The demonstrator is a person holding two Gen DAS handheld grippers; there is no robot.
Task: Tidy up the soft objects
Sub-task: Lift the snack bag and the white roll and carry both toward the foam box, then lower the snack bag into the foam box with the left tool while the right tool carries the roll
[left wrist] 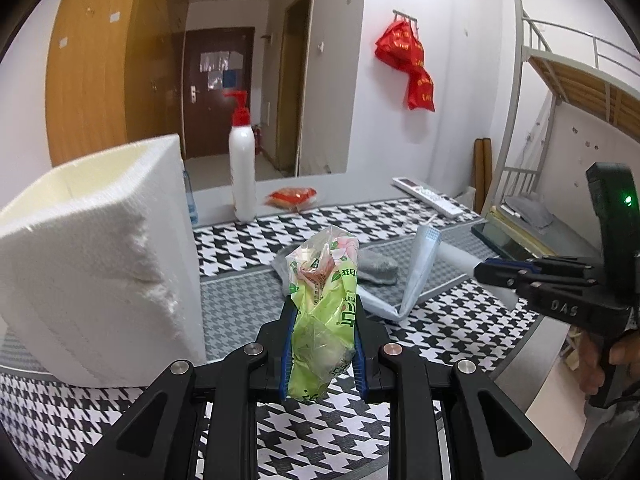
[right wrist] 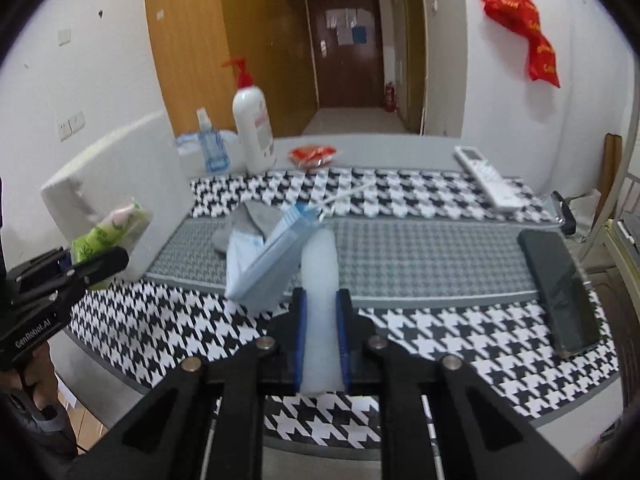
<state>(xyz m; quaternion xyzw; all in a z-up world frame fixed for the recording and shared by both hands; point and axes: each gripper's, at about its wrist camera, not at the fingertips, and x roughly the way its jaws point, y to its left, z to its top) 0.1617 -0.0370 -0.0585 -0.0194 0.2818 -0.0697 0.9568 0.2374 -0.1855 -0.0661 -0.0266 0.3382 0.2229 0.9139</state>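
left wrist view: both grippers loaded over a houndstooth table

the black-and-white houndstooth cloth point(left wrist: 460, 332) covers a table, with a grey patterned runner point(right wrist: 420, 256) across its middle. behind lie white walls, a wooden wardrobe point(left wrist: 96, 64), a dark brown door point(left wrist: 218, 88) down a corridor, a red bag point(left wrist: 406, 60) hanging on the wall and a metal bunk bed point(left wrist: 560, 80).

a white foam box point(left wrist: 100, 260) stands close on the left. at the far edge are a white pump bottle with a red top point(left wrist: 242, 160), a small clear spray bottle point(right wrist: 210, 144), a red snack packet point(left wrist: 292, 197) and a white remote control point(right wrist: 486, 178). a dark phone point(right wrist: 560, 292) lies to the right.

the left gripper point(left wrist: 322, 344) is clamped on a crumpled green plastic packet point(left wrist: 324, 312), held above the cloth beside the box. the right gripper point(right wrist: 322, 336) is closed tight on a white foam strip point(right wrist: 320, 300). just beyond its tip a pale blue face mask point(right wrist: 272, 264) is propped up tilted, partly covering a grey sock point(right wrist: 244, 228) on the runner.
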